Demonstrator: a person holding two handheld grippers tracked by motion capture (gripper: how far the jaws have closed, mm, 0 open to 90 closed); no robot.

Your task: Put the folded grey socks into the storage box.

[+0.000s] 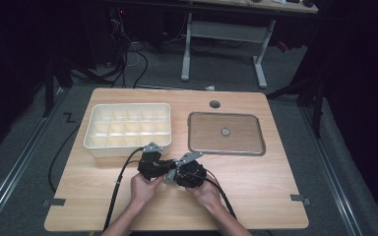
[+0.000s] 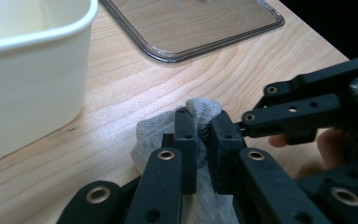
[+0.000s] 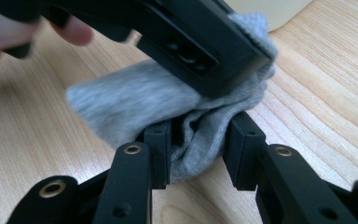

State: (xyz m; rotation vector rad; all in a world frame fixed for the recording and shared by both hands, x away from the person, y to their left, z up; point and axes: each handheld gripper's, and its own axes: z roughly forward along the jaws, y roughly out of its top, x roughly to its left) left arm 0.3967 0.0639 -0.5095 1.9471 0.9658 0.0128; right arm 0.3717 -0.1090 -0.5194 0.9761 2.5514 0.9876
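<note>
Left gripper [image 2: 204,140]: clamped on a bunched fold of the grey sock [image 2: 156,133], jaws nearly together with cloth pinched between them.
Right gripper [image 3: 198,156]: also gripping the grey sock, jaws partly closed around a thick wad of fabric.
In the high view: left gripper [image 1: 163,166] and right gripper [image 1: 173,173] sit nose to nose near the front edge of the desk [image 1: 256,182], roughly at its middle, a hand behind each.
Grey sock: crumpled and low over the wood between the two tools; in the right gripper view its loose end spreads away to the left, and whether that end rests on the desk is hard to say.
White tray [image 1: 128,129]: a compartmented bin toward the back left of the desk, just beyond the grippers, its cells looking bare.
Clear lid [image 1: 226,133]: lies flat toward the back right, well apart from the sock.
Step in hand: both tools have a hold, so this looks like the gathering or folding of the sock into a compact bundle.
Next move: probably one gripper lets go while the other carries the bundle to a tray cell; that calls for a firm pinch on all layers.
Risk: with both jaws so close, they could foul each other, or a loose end could drag on the rim of the tray.
</note>
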